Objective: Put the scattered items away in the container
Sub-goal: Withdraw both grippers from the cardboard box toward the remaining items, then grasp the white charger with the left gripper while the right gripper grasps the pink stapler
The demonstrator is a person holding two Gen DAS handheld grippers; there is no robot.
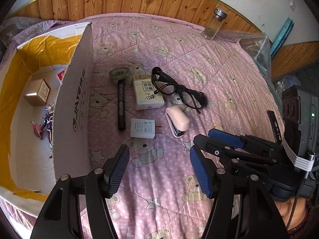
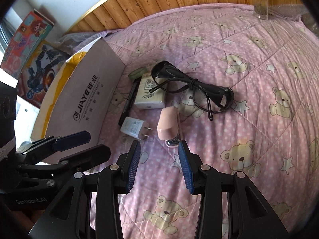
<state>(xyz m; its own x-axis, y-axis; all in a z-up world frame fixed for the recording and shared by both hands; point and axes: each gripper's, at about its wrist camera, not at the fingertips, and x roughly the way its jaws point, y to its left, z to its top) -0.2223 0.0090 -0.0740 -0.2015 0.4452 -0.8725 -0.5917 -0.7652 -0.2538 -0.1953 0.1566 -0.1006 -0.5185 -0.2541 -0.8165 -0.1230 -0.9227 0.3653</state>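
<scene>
Scattered items on pink bear-print quilt (image 1: 219, 63), cardboard box (image 1: 77, 99) alongside.

Left gripper (image 1: 159, 171) and right gripper (image 2: 158, 167): both spread apart, empty, above the quilt. Pink stapler (image 2: 167, 125), white charger (image 2: 134, 128), tissue pack (image 1: 147, 94), black marker (image 1: 121, 105), black glasses (image 2: 191, 87) lay outside the box, near its wall.

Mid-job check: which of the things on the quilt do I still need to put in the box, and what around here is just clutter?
For the cardboard box:
- black marker
- tape roll
- tissue pack
- black glasses
- white charger
- pink stapler

Lying about, in my judgement:
- glass jar
- bubble wrap
- toy boxes

Both claws, left claw and right claw, are open.
</scene>
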